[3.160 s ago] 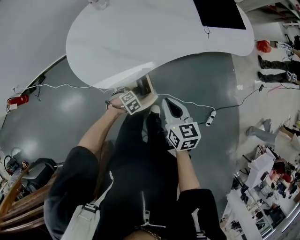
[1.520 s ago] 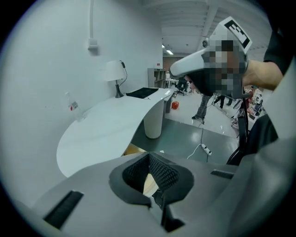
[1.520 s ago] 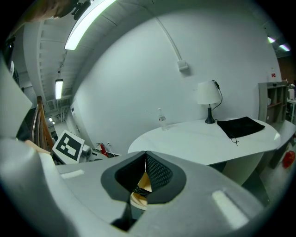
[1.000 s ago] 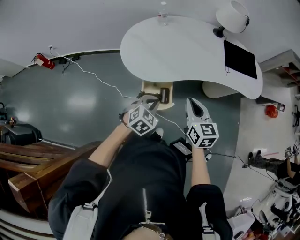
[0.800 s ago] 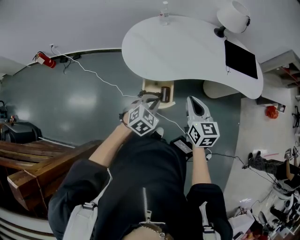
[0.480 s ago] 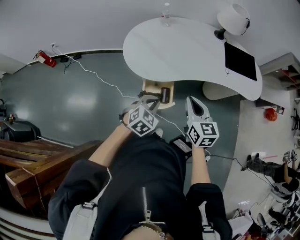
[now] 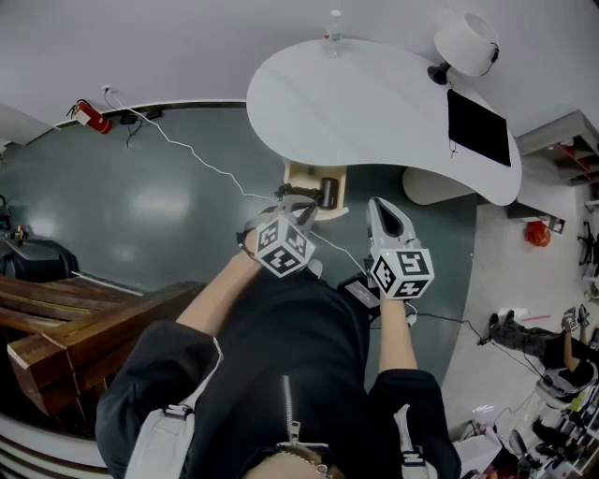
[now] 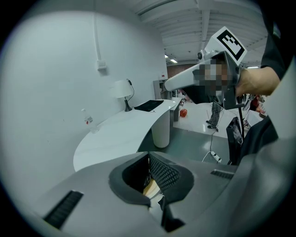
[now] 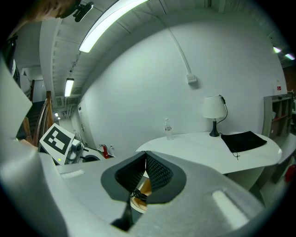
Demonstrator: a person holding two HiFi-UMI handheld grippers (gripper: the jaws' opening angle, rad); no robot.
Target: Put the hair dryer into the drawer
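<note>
A small wooden drawer [image 7: 304, 178] stands open under the near edge of the white table [image 7: 374, 103]. A dark, rounded hair dryer [image 7: 328, 191] lies inside it. My left gripper [image 7: 301, 202] is shut, its tips just short of the drawer's front edge. My right gripper [image 7: 379, 204] hangs to the right of the drawer, jaws together and holding nothing. In the left gripper view the pads [image 8: 162, 173] meet, with wood showing below them. In the right gripper view the pads [image 9: 157, 172] also meet, over the drawer [image 9: 144, 187] and a dark cord.
On the table stand a white lamp [image 7: 465, 39], a black mat [image 7: 478, 120] and a water bottle [image 7: 333, 21]. A white cable [image 7: 187, 154] runs across the grey floor from a red extinguisher [image 7: 86, 117]. Wooden benches [image 7: 56, 327] lie at the left.
Since the earliest frame the view has drawn back from the table, and both grippers sit farther from the drawer. Over the last second hardly anything has moved.
</note>
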